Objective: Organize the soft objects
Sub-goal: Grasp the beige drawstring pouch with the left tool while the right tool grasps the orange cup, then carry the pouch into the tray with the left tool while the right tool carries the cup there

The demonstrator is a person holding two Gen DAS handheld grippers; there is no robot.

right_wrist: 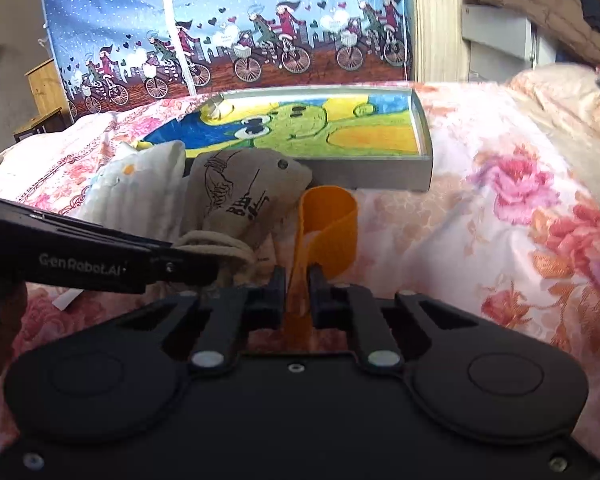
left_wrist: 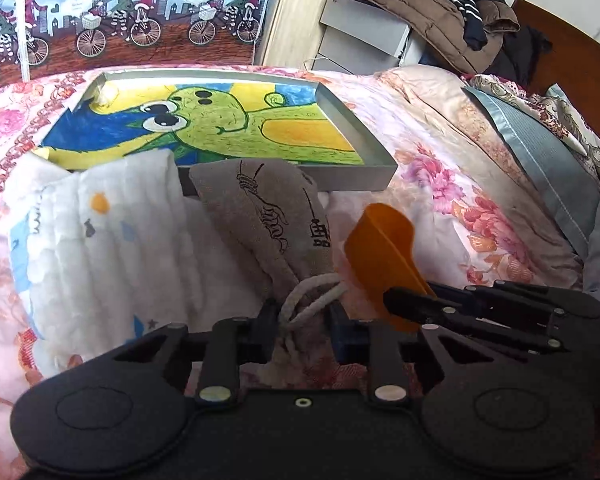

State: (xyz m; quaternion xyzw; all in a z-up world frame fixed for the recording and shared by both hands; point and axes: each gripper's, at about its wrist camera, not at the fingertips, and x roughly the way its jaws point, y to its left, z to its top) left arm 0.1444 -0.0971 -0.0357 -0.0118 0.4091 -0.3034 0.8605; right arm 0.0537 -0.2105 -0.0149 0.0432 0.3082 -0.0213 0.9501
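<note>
A grey cloth drawstring pouch [left_wrist: 260,216] [right_wrist: 240,196] with black print lies on the flowered bedspread, leaning against a shallow grey tray [left_wrist: 356,178] [right_wrist: 372,178]. My left gripper [left_wrist: 302,322] [right_wrist: 198,268] is shut on the pouch's gathered neck, where the rope cord [left_wrist: 312,294] bunches up. To its right stands a floppy orange loop [left_wrist: 384,248] [right_wrist: 328,228]. My right gripper [right_wrist: 298,292] [left_wrist: 396,300] is shut on the loop's near edge. A white quilted cloth [left_wrist: 112,232] [right_wrist: 140,184] lies left of the pouch, partly over the tray's near corner.
The tray's floor shows a green cartoon drawing [left_wrist: 220,120]. A blue-grey pillow [left_wrist: 540,160] lies at the right, and a brown jacket [left_wrist: 420,12] is heaped on grey boxes behind the bed. A bicycle-print curtain [right_wrist: 220,40] hangs beyond. Bare bedspread [right_wrist: 500,220] stretches to the right.
</note>
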